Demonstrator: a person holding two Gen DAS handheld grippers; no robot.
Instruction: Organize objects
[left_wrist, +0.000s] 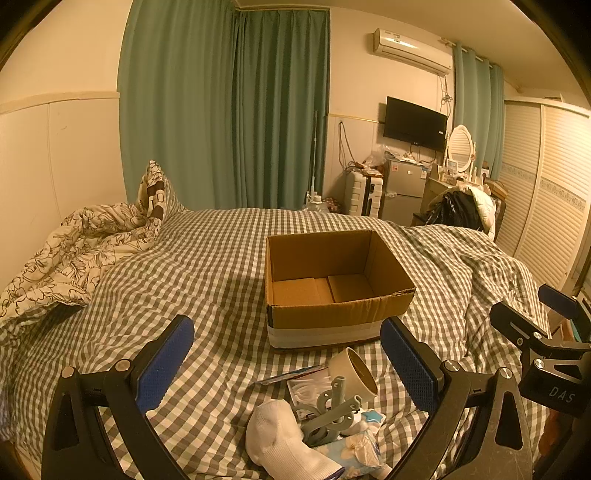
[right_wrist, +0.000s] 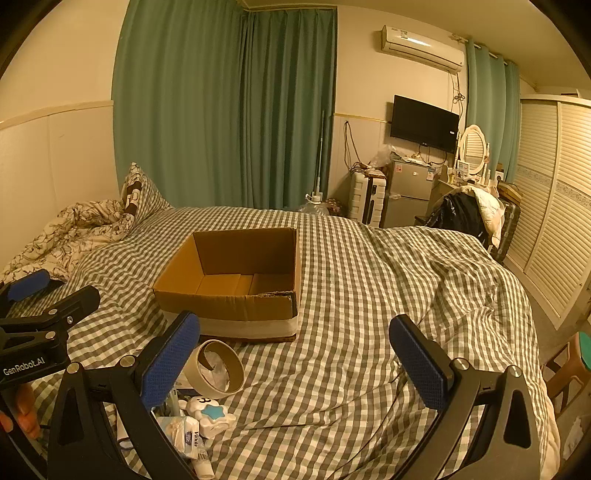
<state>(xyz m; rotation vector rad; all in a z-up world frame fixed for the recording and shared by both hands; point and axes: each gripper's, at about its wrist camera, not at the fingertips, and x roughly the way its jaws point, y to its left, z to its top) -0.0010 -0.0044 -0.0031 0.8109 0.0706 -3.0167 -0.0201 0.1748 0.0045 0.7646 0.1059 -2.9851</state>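
The task looks barely begun. The cardboard box (left_wrist: 332, 288) sits open on the checked bed (left_wrist: 207, 251), and as far as both views show, its inside holds nothing but its own folded bottom flaps.

All the things to sort lie in a loose heap on the bed just in front of the box, at about 6 o'clock from it in the left wrist view. The heap includes a tape roll (left_wrist: 356, 373), a white sock (left_wrist: 280, 439), a grey plastic bracket (left_wrist: 332, 410), a tissue pack (left_wrist: 354, 450) and a small white toy with a blue star (right_wrist: 211, 412). A flat packet (left_wrist: 291, 374) pokes out at 10 o'clock of the roll.

The left hand-held gripper (left_wrist: 286, 365) hangs above the heap with its jaws wide apart, holding nothing. The right hand-held gripper (right_wrist: 295, 365) is likewise spread and empty, over bare bedding at 3 o'clock of the heap.

By this judgement, every piece remains to be picked up and placed in the box; the tape roll lies closest to it.
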